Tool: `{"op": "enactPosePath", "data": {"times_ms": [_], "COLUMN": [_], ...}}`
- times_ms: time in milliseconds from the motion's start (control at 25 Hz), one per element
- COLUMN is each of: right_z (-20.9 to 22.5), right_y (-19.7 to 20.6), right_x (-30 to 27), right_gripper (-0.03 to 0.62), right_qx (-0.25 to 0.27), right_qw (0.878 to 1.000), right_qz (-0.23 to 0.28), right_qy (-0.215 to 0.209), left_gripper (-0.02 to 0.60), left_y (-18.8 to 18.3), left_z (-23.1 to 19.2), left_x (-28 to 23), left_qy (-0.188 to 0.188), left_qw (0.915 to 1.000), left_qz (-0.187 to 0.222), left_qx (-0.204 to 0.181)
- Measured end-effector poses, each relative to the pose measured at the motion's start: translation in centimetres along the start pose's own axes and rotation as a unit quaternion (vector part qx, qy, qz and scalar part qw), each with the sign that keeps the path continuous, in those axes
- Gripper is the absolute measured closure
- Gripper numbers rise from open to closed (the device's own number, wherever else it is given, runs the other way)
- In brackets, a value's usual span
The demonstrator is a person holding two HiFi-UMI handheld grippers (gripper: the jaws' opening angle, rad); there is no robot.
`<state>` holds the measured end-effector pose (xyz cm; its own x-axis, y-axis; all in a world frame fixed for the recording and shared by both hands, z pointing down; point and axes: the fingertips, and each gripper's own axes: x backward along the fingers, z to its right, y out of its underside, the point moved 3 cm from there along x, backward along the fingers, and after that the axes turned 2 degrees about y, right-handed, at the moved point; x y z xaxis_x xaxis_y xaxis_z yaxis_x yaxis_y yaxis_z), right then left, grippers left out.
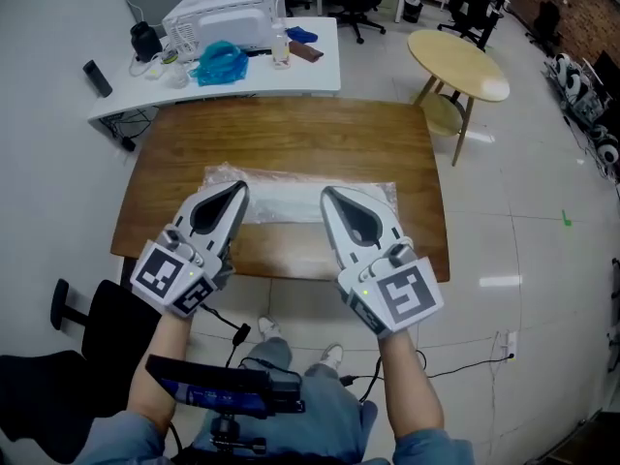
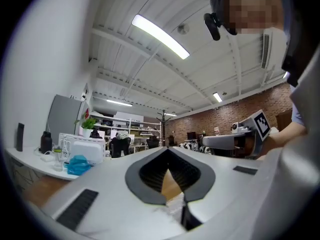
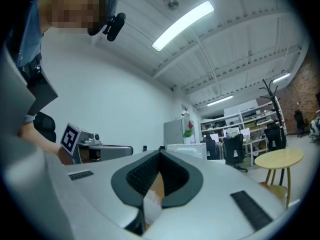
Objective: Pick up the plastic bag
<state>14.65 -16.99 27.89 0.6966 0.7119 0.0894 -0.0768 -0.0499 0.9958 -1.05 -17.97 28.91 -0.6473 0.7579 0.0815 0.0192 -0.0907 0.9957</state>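
Observation:
The clear plastic bag (image 1: 291, 201) lies flat on the brown wooden table (image 1: 291, 134), near its front edge. Both grippers hover level above that edge, side by side, tips pointing away from me. My left gripper (image 1: 240, 188) is over the bag's left end and my right gripper (image 1: 327, 194) over its middle. Each pair of jaws meets at the tips with nothing between them. In the left gripper view the left gripper (image 2: 168, 148) shows a bit of the bag (image 2: 172, 204) below, through its jaw opening. The right gripper (image 3: 161, 153) shows the same crinkled bag (image 3: 152, 204).
Behind the table stands a white desk (image 1: 310, 76) with a white appliance (image 1: 228, 17) and a blue bundle (image 1: 221, 63). A round yellow table (image 1: 460, 61) is at the back right. A black chair (image 1: 107, 327) is by my left side.

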Motion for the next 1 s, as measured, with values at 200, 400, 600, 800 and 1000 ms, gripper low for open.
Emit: {"op": "enactPosePath", "data": {"times_ms": [200, 400, 600, 800, 1000], "right_z": [-1.1, -1.9, -2.6, -4.2, -6.0], "right_y": [-0.8, -1.0, -0.9, -0.7, -0.6], "right_x": [2.1, 2.9, 3.4, 3.0, 2.9], "right_gripper": [0.594, 0.594, 0.594, 0.594, 0.594], "right_qx": [0.011, 0.007, 0.006, 0.012, 0.024], "right_qw": [0.999, 0.998, 0.999, 1.000, 1.000], "right_qz": [0.007, 0.010, 0.015, 0.006, 0.002], "right_qy": [-0.042, -0.062, -0.043, -0.017, -0.007], "left_gripper": [0.569, 0.569, 0.569, 0.569, 0.569], "left_y": [-1.2, -2.2, -1.9, -2.6, -2.1], "left_z": [3.6, 5.4, 5.5, 5.0, 4.6], "left_x": [0.3, 1.8, 2.3, 3.6, 4.7], "left_qy": [-0.016, -0.035, -0.025, -0.009, -0.002], "left_qw": [0.9998, 0.9993, 0.9997, 0.9999, 1.0000], "left_qz": [0.001, 0.008, 0.003, 0.012, 0.008], "left_qx": [-0.006, -0.008, -0.004, -0.008, -0.005]}}
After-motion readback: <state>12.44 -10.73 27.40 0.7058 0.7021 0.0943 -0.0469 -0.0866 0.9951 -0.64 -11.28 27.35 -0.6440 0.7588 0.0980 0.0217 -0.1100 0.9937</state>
